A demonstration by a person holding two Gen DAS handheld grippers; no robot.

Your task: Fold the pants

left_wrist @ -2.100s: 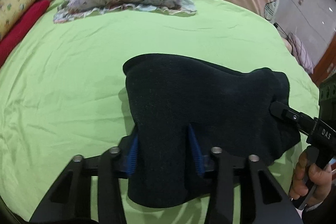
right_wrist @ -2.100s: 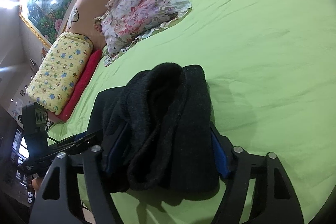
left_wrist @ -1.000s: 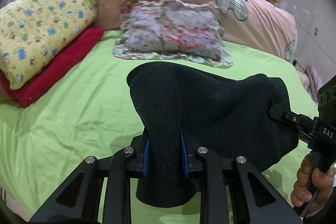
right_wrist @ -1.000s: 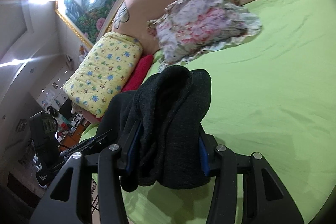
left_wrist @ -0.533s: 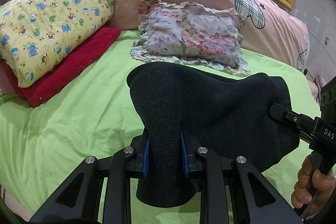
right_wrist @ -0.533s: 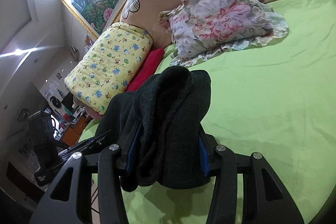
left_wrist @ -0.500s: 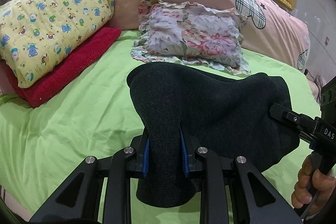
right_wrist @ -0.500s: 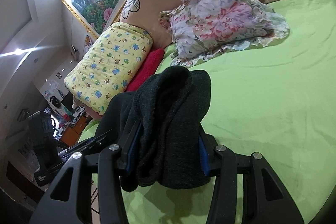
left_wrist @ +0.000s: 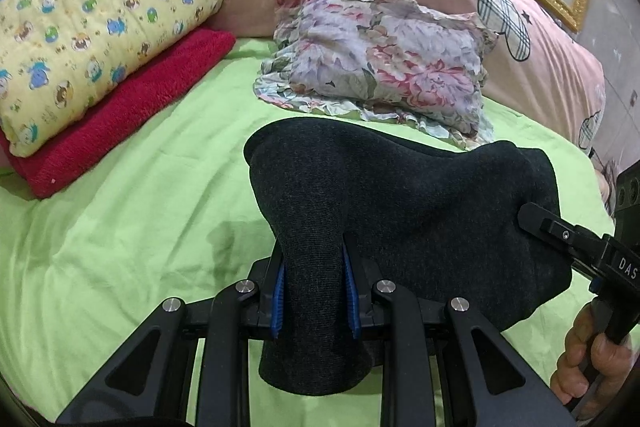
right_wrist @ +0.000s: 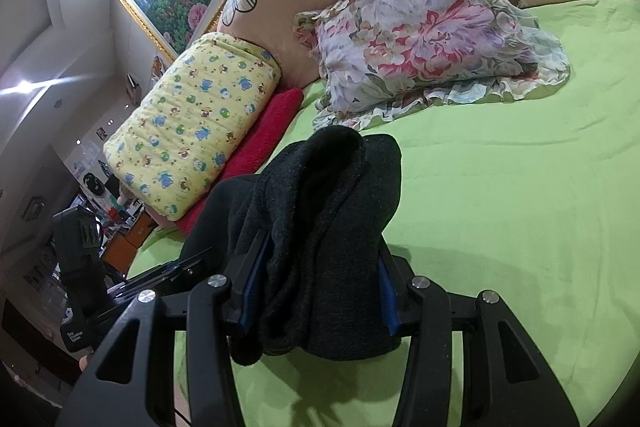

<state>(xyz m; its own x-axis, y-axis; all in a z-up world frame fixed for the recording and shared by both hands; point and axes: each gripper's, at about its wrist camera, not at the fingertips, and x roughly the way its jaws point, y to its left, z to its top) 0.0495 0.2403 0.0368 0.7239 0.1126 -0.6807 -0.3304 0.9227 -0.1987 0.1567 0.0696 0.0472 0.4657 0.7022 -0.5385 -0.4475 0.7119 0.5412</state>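
- Dark grey pants point(left_wrist: 400, 195), folded thick, held up over the green bed sheet point(left_wrist: 120, 227);
- left gripper point(left_wrist: 314, 291) squeezed tight on one end;
- right gripper point(right_wrist: 316, 291) squeezed tight on the other end.

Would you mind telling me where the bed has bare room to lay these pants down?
The green sheet is bare right of the pants, below the floral pillow. The left side is crowded by the red blanket and yellow quilt.
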